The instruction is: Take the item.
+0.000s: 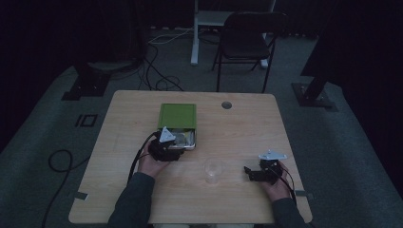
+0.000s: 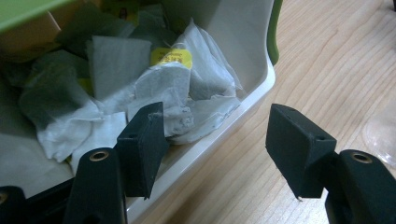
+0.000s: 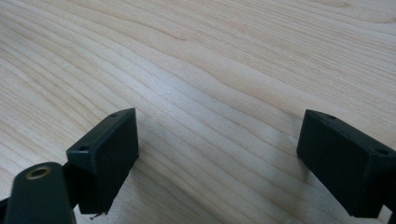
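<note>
In the high view, a white box (image 1: 183, 138) with a green lid (image 1: 177, 115) slid back sat just above the centre of the wooden table (image 1: 123, 118), its open end turned toward the person, presumably so the contents could be reached from the near side. The left gripper (image 1: 172, 143) was at that open end, in the middle of the frame, held by the person's left hand (image 1: 153, 164). A clear plastic cup (image 1: 213, 171) stood lower centre, between the two hands, likely waiting to receive something. The right gripper (image 1: 248, 172) lay low at lower right, well apart from the box, seemingly parked out of the way.

In the left gripper view, the box's white rim (image 2: 219, 130) ran diagonally from upper right to lower left, with tea bags (image 2: 159, 88) heaped inside across the upper left; one bore a yellow tag (image 2: 173, 57). The jaws stood wide apart and straddled the rim: one over the bags, the other over bare wood at the right. Nothing was held between them. That placement suggested the gripper was lining up on a bag. The cup's edge (image 2: 383, 135) showed faintly at the right margin.

In the right gripper view, the jaws were spread apart at the bottom corners with bare wood grain between them, gripping nothing, consistent with an idle hand.
</note>
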The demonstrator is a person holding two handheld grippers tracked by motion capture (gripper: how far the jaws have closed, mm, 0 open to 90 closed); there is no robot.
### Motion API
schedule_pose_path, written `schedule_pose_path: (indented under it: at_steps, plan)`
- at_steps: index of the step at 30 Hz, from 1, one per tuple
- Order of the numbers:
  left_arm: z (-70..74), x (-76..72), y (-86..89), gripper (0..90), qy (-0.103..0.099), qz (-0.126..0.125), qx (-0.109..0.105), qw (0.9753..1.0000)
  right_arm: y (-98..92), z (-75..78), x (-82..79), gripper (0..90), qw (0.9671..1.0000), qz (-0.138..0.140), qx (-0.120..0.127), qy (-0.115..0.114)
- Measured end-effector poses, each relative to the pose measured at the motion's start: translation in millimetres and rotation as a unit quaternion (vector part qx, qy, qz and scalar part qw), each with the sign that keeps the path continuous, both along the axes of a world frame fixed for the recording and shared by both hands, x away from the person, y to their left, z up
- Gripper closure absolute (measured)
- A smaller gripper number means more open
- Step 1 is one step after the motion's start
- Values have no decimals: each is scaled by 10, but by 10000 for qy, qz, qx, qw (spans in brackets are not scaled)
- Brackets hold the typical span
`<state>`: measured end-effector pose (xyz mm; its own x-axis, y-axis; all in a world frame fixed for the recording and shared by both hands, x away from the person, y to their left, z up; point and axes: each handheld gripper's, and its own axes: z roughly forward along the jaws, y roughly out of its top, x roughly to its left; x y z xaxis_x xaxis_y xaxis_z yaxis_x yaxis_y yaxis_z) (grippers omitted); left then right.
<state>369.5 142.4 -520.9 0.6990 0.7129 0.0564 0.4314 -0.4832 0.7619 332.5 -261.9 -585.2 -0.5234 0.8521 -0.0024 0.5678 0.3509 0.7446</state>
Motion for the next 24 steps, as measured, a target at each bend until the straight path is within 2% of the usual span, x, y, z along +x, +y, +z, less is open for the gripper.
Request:
schedule_pose_path:
  at_steps: [5,12,16,24]
  plan:
    - [-46,27,-3,393,172,-4,-31,9998,0,0,0,125,10000,-1,1,2]
    - [-45,4,18,416,284,-38,-127,9995,0,0,0,124,10000,-1,1,2]
    - [-56,-63,28,424,282,-38,-202,9994,0,0,0,125,10000,2,1,0]
    - [-85,-256,47,424,267,-74,-208,9994,0,0,0,125,10000,2,1,2]
